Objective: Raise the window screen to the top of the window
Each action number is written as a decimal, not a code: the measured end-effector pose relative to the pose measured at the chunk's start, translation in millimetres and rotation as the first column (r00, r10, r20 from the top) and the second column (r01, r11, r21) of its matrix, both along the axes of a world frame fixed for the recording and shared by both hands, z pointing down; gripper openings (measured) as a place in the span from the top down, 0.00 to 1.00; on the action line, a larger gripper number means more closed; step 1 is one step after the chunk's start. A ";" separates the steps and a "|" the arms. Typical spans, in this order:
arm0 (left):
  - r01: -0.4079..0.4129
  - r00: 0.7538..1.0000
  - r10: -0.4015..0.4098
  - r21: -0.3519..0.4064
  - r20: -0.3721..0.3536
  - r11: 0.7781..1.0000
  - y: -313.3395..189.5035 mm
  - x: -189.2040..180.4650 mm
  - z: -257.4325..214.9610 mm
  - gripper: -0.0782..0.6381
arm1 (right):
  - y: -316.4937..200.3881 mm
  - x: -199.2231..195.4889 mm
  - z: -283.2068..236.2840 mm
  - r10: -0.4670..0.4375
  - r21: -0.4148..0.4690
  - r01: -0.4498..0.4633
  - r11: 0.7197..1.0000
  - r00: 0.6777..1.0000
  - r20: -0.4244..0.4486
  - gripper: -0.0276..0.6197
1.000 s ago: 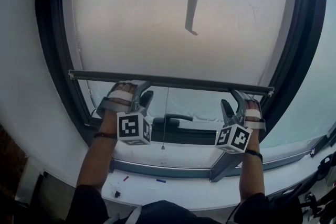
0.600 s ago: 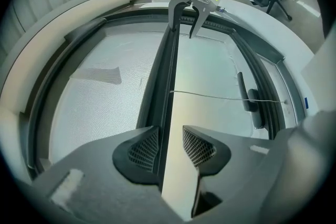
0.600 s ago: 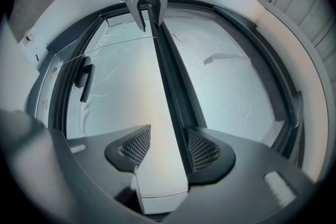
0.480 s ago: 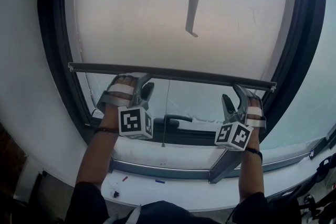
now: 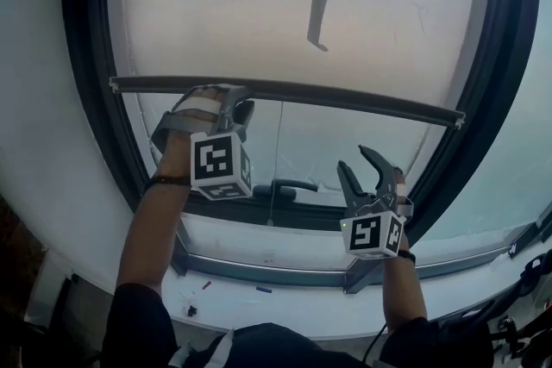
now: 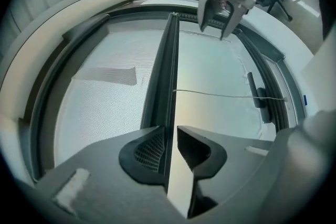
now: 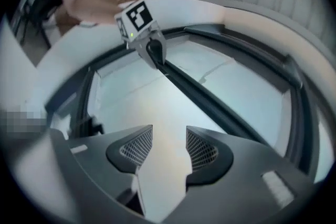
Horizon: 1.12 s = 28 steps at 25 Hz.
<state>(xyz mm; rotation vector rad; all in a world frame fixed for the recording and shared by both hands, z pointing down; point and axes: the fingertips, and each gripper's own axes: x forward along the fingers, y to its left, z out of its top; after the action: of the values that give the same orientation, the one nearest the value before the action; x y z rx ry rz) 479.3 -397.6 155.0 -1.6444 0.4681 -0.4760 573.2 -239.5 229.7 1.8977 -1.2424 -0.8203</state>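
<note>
The pale mesh window screen ends in a dark bottom bar that slopes down toward the right. My left gripper is at the bar's left part. In the left gripper view the bar runs between the jaws of the left gripper; they have just been closing and now pinch it. My right gripper hangs below the bar, off it. In the right gripper view the right gripper stands open with only glass between the pads, its jaws having just closed a little. The bar passes beyond them.
A dark window frame surrounds the pane. A window handle sits on the lower frame, and a thin pull cord hangs from the bar's middle. The white sill carries a few small items. Chair parts show at the lower right.
The left gripper has risen with the bar's left end, so the bar now tilts. The right gripper has come off the bar, dropping down and to the left while rolling.
</note>
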 end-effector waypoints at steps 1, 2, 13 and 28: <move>0.011 1.000 -0.011 0.012 0.012 1.000 0.0 -0.1 1.5 0.77 | -7.4 -14.4 15.2 -0.083 0.007 0.083 0.997 0.991 0.103 0.65; 0.019 1.000 -0.019 0.024 0.018 1.000 0.3 0.0 2.4 0.72 | -16.0 -28.8 32.7 -0.162 0.017 0.162 0.987 0.967 0.198 0.65; 0.009 1.000 -0.010 -0.024 -0.024 1.000 -0.4 2.4 -13.0 0.71 | -101.3 -91.9 201.2 -0.198 0.020 0.277 0.961 0.633 0.749 0.63; -0.023 1.000 0.023 0.007 -0.016 1.000 3.5 -0.3 -13.3 0.71 | -104.8 -112.0 230.7 -0.161 0.005 0.269 0.963 0.563 0.811 0.82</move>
<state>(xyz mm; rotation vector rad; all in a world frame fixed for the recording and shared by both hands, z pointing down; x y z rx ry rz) 479.0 -394.1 141.7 -1.6461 0.4614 -0.4439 461.2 -344.3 460.5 2.1010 -2.0486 0.1085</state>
